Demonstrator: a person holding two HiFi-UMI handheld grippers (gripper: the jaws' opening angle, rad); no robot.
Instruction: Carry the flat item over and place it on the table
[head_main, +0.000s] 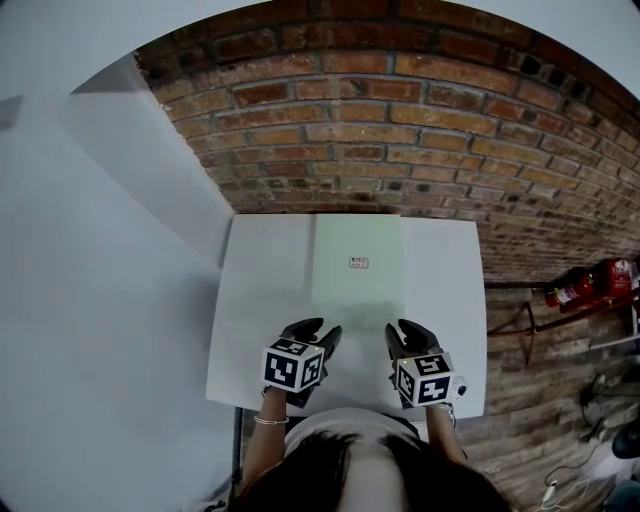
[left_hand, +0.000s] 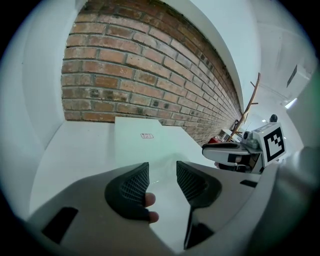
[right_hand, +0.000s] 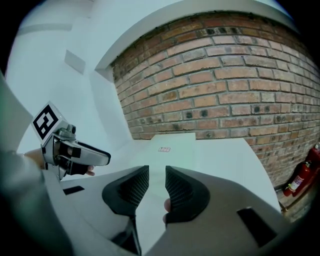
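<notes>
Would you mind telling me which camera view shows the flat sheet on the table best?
The head view: the flat sheet lies whole, seen from above. Both gripper views show it foreshortened at a low angle, partly behind their own jaws.

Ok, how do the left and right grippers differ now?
The left gripper has the wider jaw gap; the right gripper has its jaws closer, yet apart. In the head view the left is by the near left corner of the sheet, the right by its near right corner. Both are empty and point toward the brick wall; the sheet lies flat on the table.
</notes>
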